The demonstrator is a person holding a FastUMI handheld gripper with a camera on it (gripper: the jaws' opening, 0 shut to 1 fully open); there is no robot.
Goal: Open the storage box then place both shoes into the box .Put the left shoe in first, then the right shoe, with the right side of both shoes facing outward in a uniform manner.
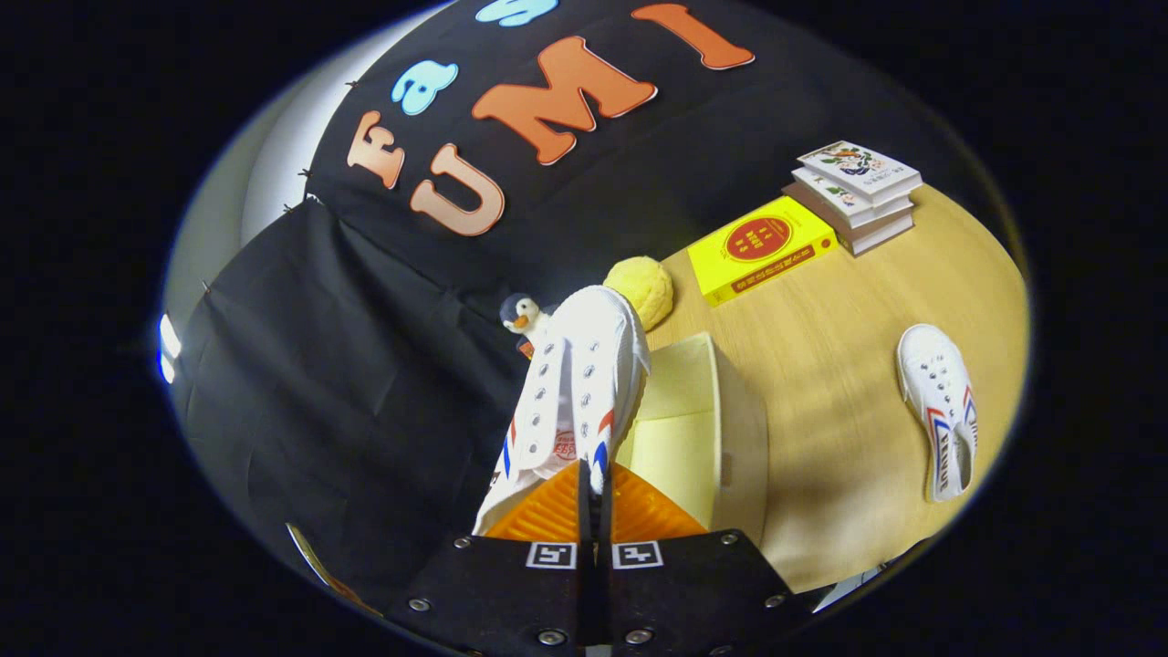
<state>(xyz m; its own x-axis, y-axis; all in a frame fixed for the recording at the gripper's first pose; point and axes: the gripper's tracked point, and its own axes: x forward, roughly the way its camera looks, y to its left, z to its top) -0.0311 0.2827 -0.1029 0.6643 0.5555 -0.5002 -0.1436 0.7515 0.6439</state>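
Observation:
My gripper is shut on the collar of a white canvas shoe with red and blue side stripes. The shoe hangs in the air, toe pointing away from the fingers, over the left part of the open storage box. The box is pale yellow inside with beige walls and stands on the wooden table. The second white shoe lies flat on the table to the right of the box, toe pointing away.
A round yellow plush and a small penguin toy sit beyond the box by the black cloth wall. A yellow book and a stack of books lie at the far side of the table.

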